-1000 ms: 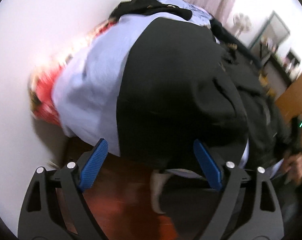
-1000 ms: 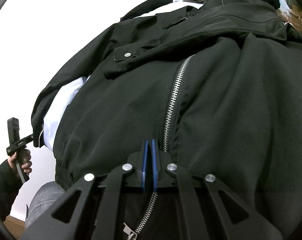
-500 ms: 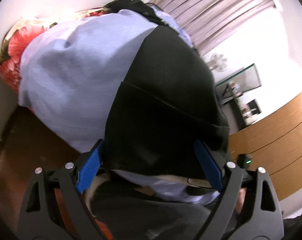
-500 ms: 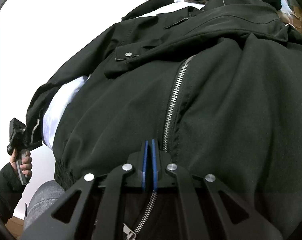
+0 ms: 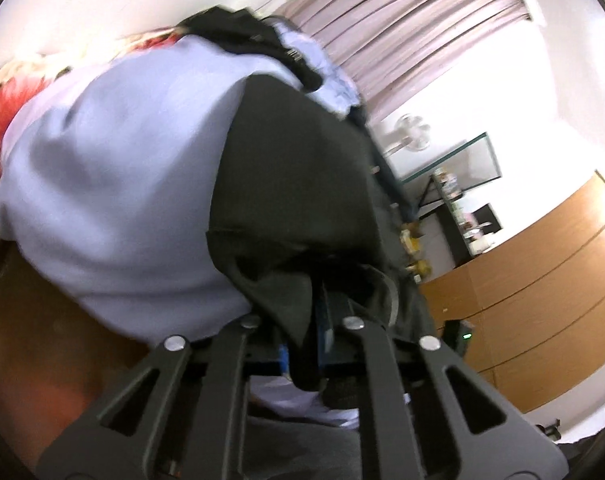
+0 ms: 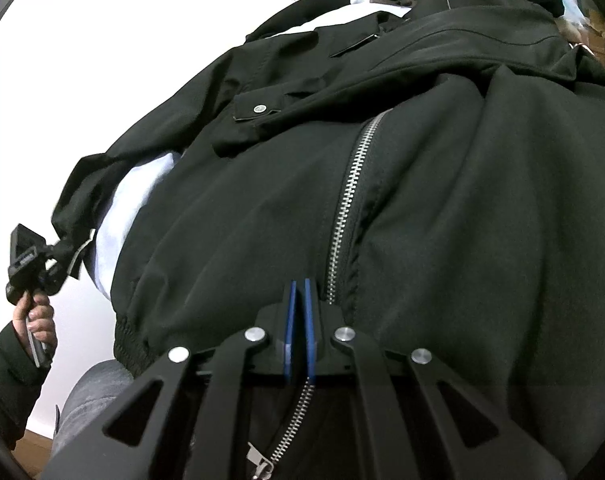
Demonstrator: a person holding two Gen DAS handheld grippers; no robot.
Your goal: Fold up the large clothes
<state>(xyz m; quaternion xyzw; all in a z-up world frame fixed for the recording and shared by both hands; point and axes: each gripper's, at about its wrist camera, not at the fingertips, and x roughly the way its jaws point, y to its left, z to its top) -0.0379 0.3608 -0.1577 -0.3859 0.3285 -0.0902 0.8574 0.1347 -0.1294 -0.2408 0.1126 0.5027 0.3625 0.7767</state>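
as jacket [image 6: 442,216] zipper runs away | left hand-held gripper [image 5: 306,320] just clamped sleeve [image 5: 298,184] | right [image 6: 299,320] clamped hem

The left gripper [image 5: 302,320] was wide open before, with its blue pads far apart on both sides of the black jacket sleeve end [image 5: 286,300]. Its jaws have just been closing, and now the cloth is pinched between them and bunched up into folds. In the right wrist view, the left gripper [image 6: 50,268] at 9 o'clock was apart from the black zip-up jacket [image 6: 382,200] a second ago. Now it touches the sleeve end and the sleeve is pulled out toward it.
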